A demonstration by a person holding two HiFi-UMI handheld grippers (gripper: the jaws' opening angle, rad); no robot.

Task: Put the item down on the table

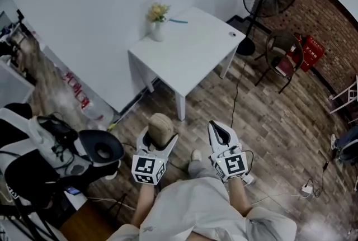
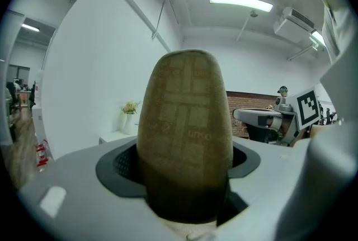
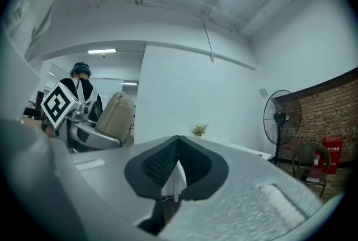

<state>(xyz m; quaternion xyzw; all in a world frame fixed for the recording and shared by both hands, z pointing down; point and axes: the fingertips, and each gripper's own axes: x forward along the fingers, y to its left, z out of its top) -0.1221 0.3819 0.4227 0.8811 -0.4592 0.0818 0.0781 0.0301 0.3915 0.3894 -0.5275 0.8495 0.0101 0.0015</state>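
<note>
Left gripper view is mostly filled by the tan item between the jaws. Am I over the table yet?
Observer: No. In the head view the left gripper holds the tan item over wood floor; the white table stands ahead.
Operator: Anything on it besides the vase?
Observer: A small dark thing near its right corner, too small to identify.
Operator: Right gripper?
Observer: The right gripper is shut, nothing between its jaws.

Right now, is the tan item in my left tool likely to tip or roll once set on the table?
The tan item looks broad-faced and tall, so stood on end it would probably tip; laid flat, it likely won't roll. Its moulded grid face suggests some grip on the table.
</note>
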